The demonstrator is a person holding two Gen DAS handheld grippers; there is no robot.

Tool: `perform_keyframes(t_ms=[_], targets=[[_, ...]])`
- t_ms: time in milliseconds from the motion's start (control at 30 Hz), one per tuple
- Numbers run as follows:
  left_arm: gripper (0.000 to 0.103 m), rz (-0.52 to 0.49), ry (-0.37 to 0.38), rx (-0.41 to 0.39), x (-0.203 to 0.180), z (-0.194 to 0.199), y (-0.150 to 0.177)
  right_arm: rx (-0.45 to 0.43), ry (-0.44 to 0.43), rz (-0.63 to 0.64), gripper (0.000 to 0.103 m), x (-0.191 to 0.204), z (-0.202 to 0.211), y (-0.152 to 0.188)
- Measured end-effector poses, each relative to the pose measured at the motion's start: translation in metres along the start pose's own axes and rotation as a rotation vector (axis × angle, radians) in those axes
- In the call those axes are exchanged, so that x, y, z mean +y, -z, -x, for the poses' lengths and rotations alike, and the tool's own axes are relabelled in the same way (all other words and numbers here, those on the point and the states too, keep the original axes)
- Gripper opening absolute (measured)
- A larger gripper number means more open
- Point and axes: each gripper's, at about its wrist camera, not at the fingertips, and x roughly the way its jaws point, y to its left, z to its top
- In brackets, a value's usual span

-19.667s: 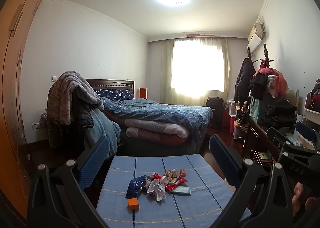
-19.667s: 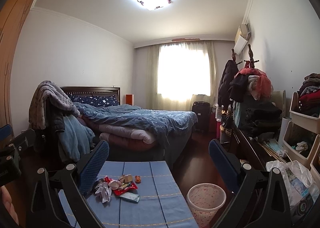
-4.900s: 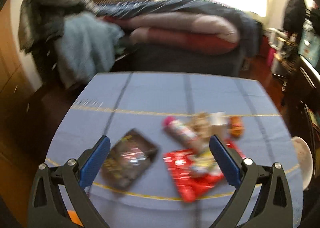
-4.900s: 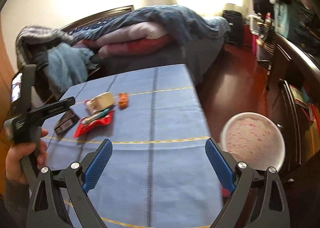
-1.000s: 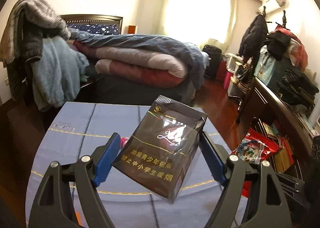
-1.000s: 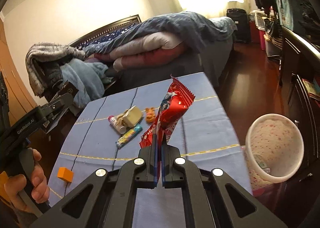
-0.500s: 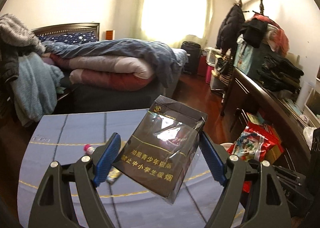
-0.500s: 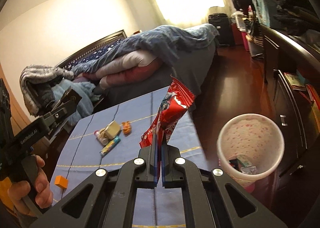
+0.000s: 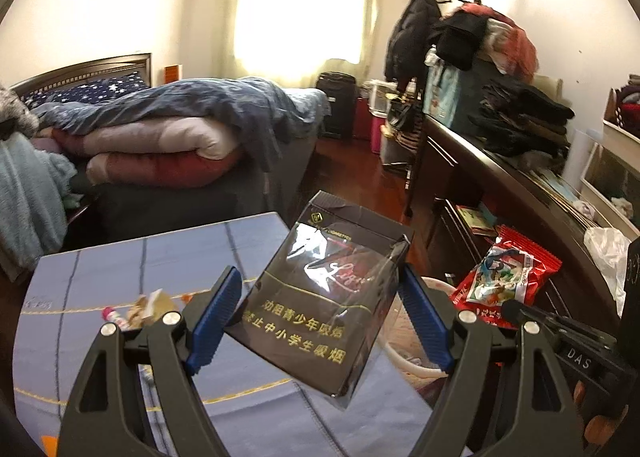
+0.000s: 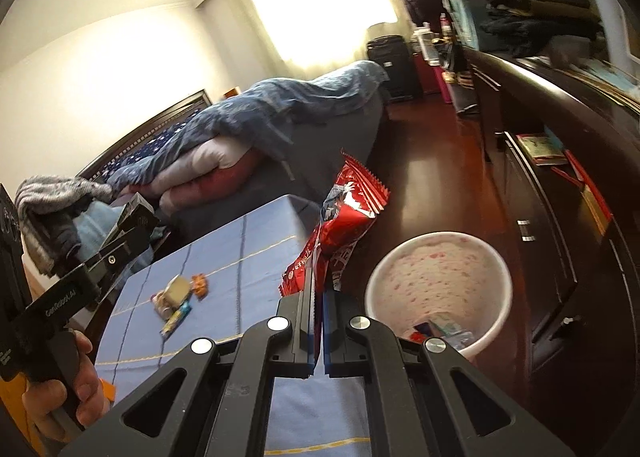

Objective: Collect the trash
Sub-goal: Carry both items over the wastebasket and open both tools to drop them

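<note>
Jaws of my left gripper (image 9: 320, 321) clamp a dark cigarette pack (image 9: 324, 301) held tilted above the tabletop's (image 9: 100, 269) right edge, while from my right wrist I see my right gripper (image 10: 319, 333) pinched tight on a red snack wrapper (image 10: 340, 229) just left of the trash bin (image 10: 440, 289).

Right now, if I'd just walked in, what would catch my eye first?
Probably the black cigarette pack, tilted and clamped in the left gripper. Next, the red snack wrapper pinched upright in the shut right gripper, beside the speckled wastebasket on the floor. A few small scraps lie on the blue tablecloth.
</note>
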Motion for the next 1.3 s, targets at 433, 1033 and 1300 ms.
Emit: perform_keyframes(t_ms=[433,1033,1300], targets=[[0.08,-0.08,0.111,0.033,-0.053,-0.051,-0.002,-0.015,0.098,-0.068,0.003,-0.052,0.0,-0.005],[0.08,-0.149,0.208,0.136,-0.102,-0.13,0.017,0.024,0.199,-0.141,0.003,-0.108,-0.03,0.003],[0.08,-0.156,0.247,0.235,-0.118,-0.178,0.028,0.062,0.229,-0.164,0.003,-0.127,-0.058,0.007]])
